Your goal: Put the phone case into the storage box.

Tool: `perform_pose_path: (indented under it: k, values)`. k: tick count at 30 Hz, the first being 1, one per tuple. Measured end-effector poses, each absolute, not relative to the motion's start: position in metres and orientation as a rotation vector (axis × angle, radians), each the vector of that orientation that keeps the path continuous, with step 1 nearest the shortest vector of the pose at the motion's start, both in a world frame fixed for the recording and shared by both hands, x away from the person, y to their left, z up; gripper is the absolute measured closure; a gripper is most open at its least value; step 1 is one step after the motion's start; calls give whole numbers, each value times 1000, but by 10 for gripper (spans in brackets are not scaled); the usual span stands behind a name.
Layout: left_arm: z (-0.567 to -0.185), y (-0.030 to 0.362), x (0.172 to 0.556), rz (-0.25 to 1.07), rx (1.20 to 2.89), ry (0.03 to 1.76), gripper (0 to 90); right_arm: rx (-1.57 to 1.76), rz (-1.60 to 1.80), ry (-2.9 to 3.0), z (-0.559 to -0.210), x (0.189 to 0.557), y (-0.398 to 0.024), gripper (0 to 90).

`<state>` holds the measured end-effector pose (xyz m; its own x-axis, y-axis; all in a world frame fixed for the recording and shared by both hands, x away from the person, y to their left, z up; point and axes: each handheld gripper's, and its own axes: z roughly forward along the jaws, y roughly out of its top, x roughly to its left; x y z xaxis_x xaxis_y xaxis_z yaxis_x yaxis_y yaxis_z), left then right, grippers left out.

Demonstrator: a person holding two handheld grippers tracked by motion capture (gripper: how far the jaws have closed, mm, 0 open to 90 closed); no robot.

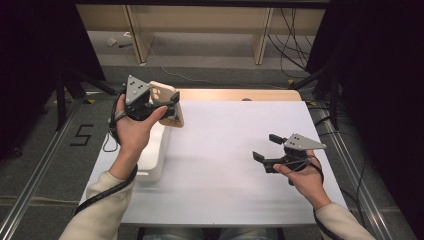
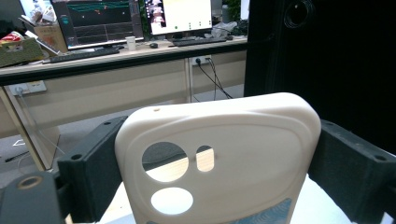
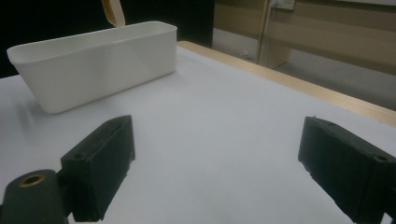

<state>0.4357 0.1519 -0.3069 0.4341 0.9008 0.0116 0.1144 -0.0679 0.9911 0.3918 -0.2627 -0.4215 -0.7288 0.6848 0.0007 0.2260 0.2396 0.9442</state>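
Pinching the cream phone case (image 2: 219, 154) by its two long edges, my left tool (image 1: 167, 105) holds it upright in the air above the far end of the white bin (image 1: 155, 150). My right tool (image 1: 267, 147) hangs over the bare white surface (image 1: 220, 150), well apart from the bin, its jaws spread with nothing between them.

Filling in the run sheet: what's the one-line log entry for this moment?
left tongs: shut on phone case, above white bin | right tongs: open, empty, over table
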Motion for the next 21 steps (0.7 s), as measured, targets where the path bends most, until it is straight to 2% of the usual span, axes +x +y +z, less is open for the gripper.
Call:
perform_pose_path:
  k: [21]
  values:
    - [-305, 163, 438, 862, 1496, 969, 104, 833, 1495, 2107, -422, 392, -263, 119]
